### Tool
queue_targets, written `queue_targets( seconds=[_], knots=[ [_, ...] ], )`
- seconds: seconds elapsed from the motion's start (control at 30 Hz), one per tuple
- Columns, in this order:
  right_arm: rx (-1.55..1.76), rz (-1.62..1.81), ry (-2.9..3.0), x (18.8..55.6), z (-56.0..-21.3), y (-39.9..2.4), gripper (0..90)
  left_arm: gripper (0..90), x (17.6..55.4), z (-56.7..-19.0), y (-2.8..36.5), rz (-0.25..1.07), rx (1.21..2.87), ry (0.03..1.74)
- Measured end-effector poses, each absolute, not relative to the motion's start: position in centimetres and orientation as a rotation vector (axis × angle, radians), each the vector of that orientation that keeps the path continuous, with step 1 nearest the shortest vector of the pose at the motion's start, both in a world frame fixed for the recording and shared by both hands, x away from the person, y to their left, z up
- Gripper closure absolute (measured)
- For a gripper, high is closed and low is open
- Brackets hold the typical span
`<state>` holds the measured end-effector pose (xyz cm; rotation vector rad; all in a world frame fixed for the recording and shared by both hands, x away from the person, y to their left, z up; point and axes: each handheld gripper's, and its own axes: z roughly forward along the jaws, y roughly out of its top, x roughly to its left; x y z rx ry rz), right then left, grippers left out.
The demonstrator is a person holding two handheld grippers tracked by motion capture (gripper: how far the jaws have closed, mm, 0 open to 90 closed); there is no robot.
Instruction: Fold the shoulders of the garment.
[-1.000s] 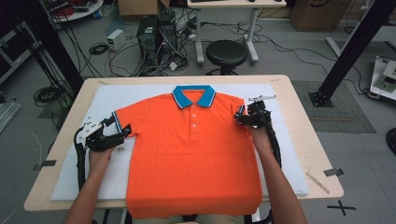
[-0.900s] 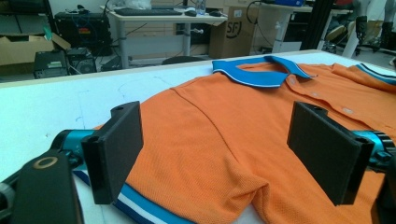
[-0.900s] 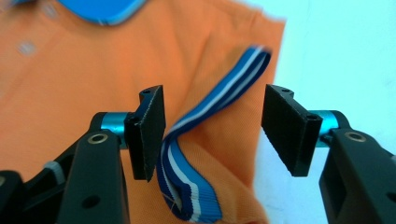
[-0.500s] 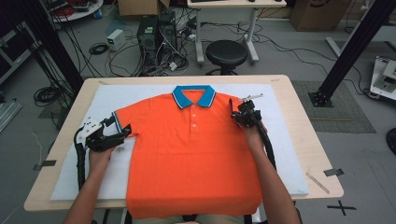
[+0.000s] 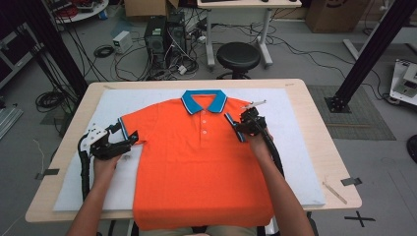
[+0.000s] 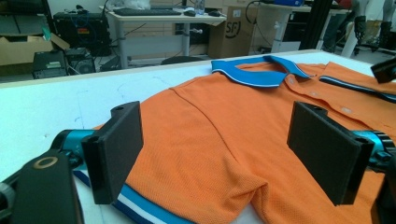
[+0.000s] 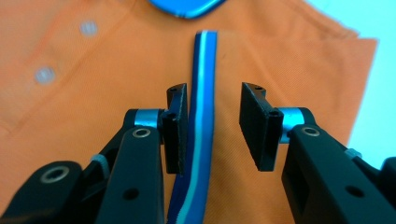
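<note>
An orange polo shirt (image 5: 196, 162) with a blue collar (image 5: 204, 101) lies flat, front up, on a white mat (image 5: 305, 152). Its right sleeve is folded inward onto the chest, and the blue striped cuff (image 5: 231, 125) lies beside my right gripper (image 5: 239, 127). In the right gripper view the cuff band (image 7: 201, 84) runs between the jaws of the right gripper (image 7: 214, 116), against the left pad (image 7: 176, 126). The jaws have just been opening and do not pinch it. My left gripper (image 5: 127, 141) stands open around the left sleeve (image 6: 205, 154), its pads (image 6: 116, 149) well apart from the cloth.
The mat covers most of a wooden table (image 5: 339, 167). A strip of tape (image 5: 335, 192) lies near the table's right front corner. Behind the table stand a black stool (image 5: 238, 56), computers and loose cables (image 5: 167, 54) on the floor.
My right gripper moved inward over the shirt, carrying the right sleeve and folding it onto the chest, and its jaws now stand apart. The left gripper stayed put.
</note>
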<state>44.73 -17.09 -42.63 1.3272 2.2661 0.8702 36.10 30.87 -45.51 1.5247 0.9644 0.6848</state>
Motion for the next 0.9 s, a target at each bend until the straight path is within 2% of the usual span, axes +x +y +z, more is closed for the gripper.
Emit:
queue_targets(
  seconds=[0.1, 0.17, 0.23, 0.43, 0.47, 0.53, 0.57, 0.77, 0.9],
  knots=[
    [1.312, 0.818, 2.298, 44.8, -43.3, -16.6, 67.0, 18.4, 36.1, -45.5, 30.9, 0.684, 1.523, 0.966],
    [1.289, 0.761, 2.310, 44.9, -43.7, -16.3, 74.3, 18.5, 36.1, -45.5, 30.9, 0.683, 1.522, 0.967],
    [1.258, 0.730, 2.297, 44.9, -43.7, -16.2, 87.0, 18.5, 36.1, -45.5, 30.9, 0.688, 1.519, 0.966],
    [1.299, 0.837, 2.274, 44.9, -43.3, -16.8, 88.7, 18.9, 36.0, -45.5, 30.9, 0.689, 1.517, 0.973],
    [1.325, 0.948, 2.257, 44.9, -43.0, -17.1, 86.9, 18.9, 36.1, -45.5, 31.0, 0.685, 1.508, 0.985],
    [1.355, 0.976, 2.253, 44.9, -43.0, -17.3, 74.2, 18.9, 36.1, -45.5, 31.1, 0.676, 1.500, 0.995],
    [1.360, 0.968, 2.246, 44.9, -42.9, -17.4, 71.1, 18.9, 36.0, -45.5, 31.1, 0.670, 1.497, 1.002],
    [1.360, 0.977, 2.156, 43.5, -42.4, -19.3, 64.4, 18.8, 35.9, -44.9, 31.9, 0.657, 1.491, 1.064],
    [1.362, 1.033, 2.123, 42.3, -42.4, -21.1, 52.1, 18.8, 36.0, -44.5, 32.3, 0.655, 1.479, 1.079]
  ],
)
